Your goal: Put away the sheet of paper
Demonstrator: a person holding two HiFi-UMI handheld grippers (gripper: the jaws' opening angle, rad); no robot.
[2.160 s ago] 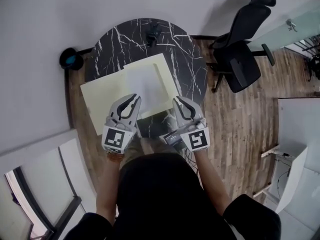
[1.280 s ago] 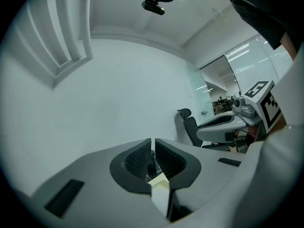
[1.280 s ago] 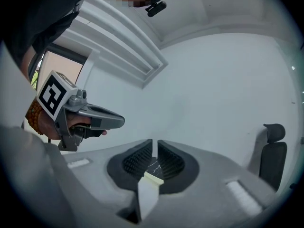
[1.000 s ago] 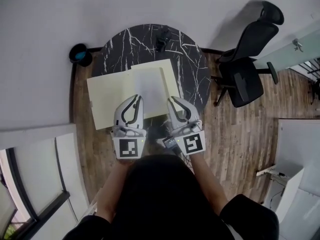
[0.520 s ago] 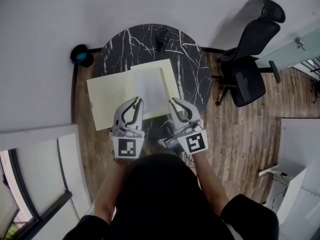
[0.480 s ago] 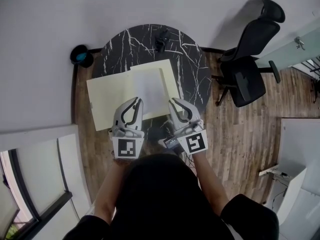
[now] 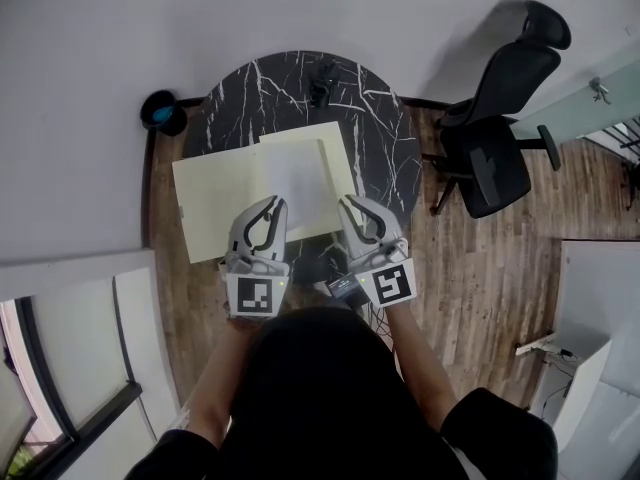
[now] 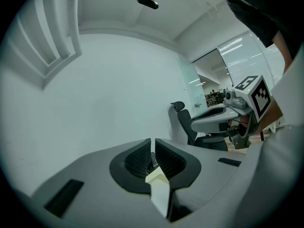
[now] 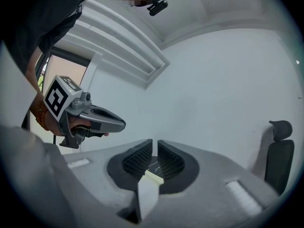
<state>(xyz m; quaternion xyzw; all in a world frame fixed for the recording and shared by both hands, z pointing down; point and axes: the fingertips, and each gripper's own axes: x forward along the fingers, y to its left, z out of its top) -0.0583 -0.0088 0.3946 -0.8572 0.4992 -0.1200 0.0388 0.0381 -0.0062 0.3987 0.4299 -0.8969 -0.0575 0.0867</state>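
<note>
Both claws are clenched, and on the same thing. Your left gripper has its jaws almost together, with a thin pale yellow edge nipped between the pads. Your right gripper is the same. The head view shows that edge to be the near edge of the pale yellow card folder, which lies open on the round black marble table. The left pinch is about mid-edge and the right pinch is by the right corner. The grippers are well apart.

The white sheet of paper lies flat on the folder, toward its right half. It is uncovered and loose, and neither gripper touches it, so it is not put away yet.

My read of the step in hand: work the folder by its near edge so a flap can come over the sheet. I can't tell whether each pinch holds one layer of card or two, so check before you lift.

To do it well:
- Move both hands together at the same height and pace, or the card twists and the loose sheet slides off.
- Go low and slow, because thin paper catches air.
- Don't squeeze harder, since card creases at the pads.
- Mind the small black object at the table's far side.
- The folder seems to reach past the table's left rim, so a tug could tip it.
</note>
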